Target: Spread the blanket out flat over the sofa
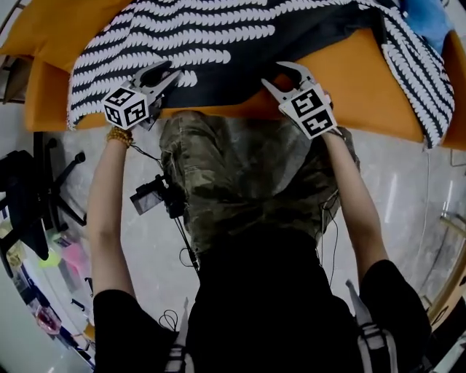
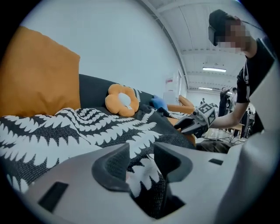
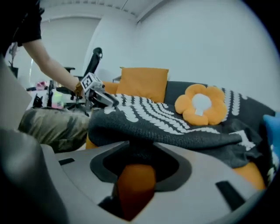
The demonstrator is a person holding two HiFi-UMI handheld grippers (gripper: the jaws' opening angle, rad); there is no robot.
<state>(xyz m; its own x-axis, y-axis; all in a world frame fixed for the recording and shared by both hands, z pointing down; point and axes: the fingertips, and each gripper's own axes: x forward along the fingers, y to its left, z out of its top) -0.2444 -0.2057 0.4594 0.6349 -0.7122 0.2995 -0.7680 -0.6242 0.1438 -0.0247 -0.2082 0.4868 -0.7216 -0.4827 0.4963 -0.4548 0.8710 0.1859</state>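
A black blanket (image 1: 218, 44) with white leaf rows lies rumpled over the orange sofa (image 1: 364, 80). Both grippers sit at its near hem by the seat's front edge. My left gripper (image 1: 169, 73) is shut on the hem, and the left gripper view shows patterned cloth (image 2: 144, 175) pinched between its jaws (image 2: 142, 159). My right gripper (image 1: 280, 76) is further right along the same hem. In the right gripper view a dark fold (image 3: 157, 122) fills the gap at its jaw tips (image 3: 140, 153), with orange seat showing below.
A flower-shaped orange cushion (image 3: 201, 105) and a square orange pillow (image 3: 143, 83) rest against the dark sofa back. A blue item (image 1: 426, 18) lies at the sofa's right end. A black office chair (image 1: 29, 189) and clutter stand on the floor at left.
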